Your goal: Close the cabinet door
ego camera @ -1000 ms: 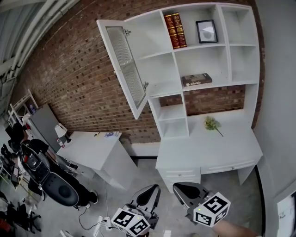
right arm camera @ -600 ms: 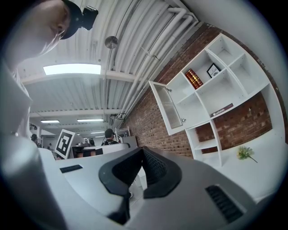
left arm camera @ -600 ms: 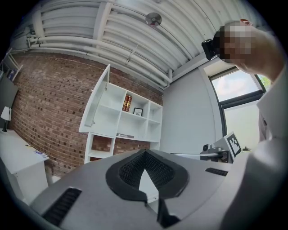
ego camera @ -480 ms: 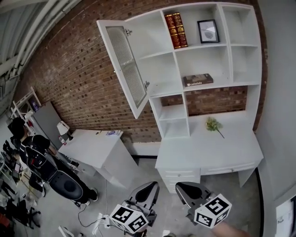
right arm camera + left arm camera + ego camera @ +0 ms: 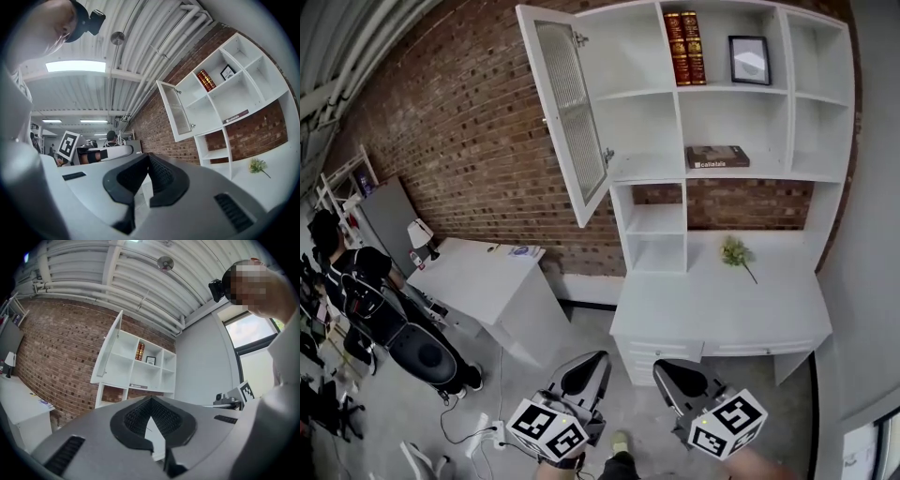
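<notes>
The white cabinet door with its frosted glass panel stands swung open to the left of the wall shelf unit, hinged at the unit's upper left compartment. It also shows in the left gripper view as the open cabinet door and in the right gripper view as the cabinet door. My left gripper and right gripper are low in the head view, side by side, well short of the cabinet and pointing level toward it. Both are shut with nothing between the jaws; the left gripper and the right gripper show their tips meeting.
A white desk with drawers stands under the shelves, a green sprig on it. Red books, a framed picture and a flat book sit on shelves. A white side table and a seated person are left.
Both grippers and the head camera have moved toward the cabinet, so the shelf unit looks larger and sits further right. The door hangs open as before, and both grippers stay shut.
</notes>
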Action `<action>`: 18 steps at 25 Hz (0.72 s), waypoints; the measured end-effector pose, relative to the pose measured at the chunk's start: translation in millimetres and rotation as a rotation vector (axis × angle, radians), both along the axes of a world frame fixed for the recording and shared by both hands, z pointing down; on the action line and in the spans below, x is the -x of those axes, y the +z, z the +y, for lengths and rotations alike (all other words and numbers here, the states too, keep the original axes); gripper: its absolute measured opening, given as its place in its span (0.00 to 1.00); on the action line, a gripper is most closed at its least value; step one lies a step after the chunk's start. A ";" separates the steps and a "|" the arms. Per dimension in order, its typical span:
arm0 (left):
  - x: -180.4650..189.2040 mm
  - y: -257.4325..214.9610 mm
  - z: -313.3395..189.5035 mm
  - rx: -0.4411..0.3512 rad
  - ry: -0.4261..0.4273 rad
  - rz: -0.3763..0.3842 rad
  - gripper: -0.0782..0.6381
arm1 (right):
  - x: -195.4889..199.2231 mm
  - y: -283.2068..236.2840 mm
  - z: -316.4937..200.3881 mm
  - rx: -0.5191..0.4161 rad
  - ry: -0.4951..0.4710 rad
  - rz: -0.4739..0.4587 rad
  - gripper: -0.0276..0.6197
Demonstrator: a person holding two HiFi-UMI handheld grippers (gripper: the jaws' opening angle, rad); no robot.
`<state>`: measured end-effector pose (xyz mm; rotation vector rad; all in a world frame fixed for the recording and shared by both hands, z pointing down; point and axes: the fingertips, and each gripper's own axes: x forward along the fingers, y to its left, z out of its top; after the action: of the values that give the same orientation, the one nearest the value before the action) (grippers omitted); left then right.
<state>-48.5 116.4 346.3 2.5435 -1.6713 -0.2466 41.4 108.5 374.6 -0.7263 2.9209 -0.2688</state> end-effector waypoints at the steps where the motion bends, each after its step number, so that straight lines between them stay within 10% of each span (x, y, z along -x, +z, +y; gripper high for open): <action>1: 7.8 0.6 -6.5 -0.003 -0.004 0.006 0.12 | 5.6 0.7 -6.4 -0.003 0.005 0.007 0.07; 18: 156.0 13.5 -195.9 -0.005 0.117 -0.021 0.12 | 191.7 -24.2 -214.3 -0.108 0.160 0.025 0.19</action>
<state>-204.5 -79.4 359.8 2.6451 -1.5231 -0.2153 -150.3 -105.8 350.4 -0.9453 2.8524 -0.0862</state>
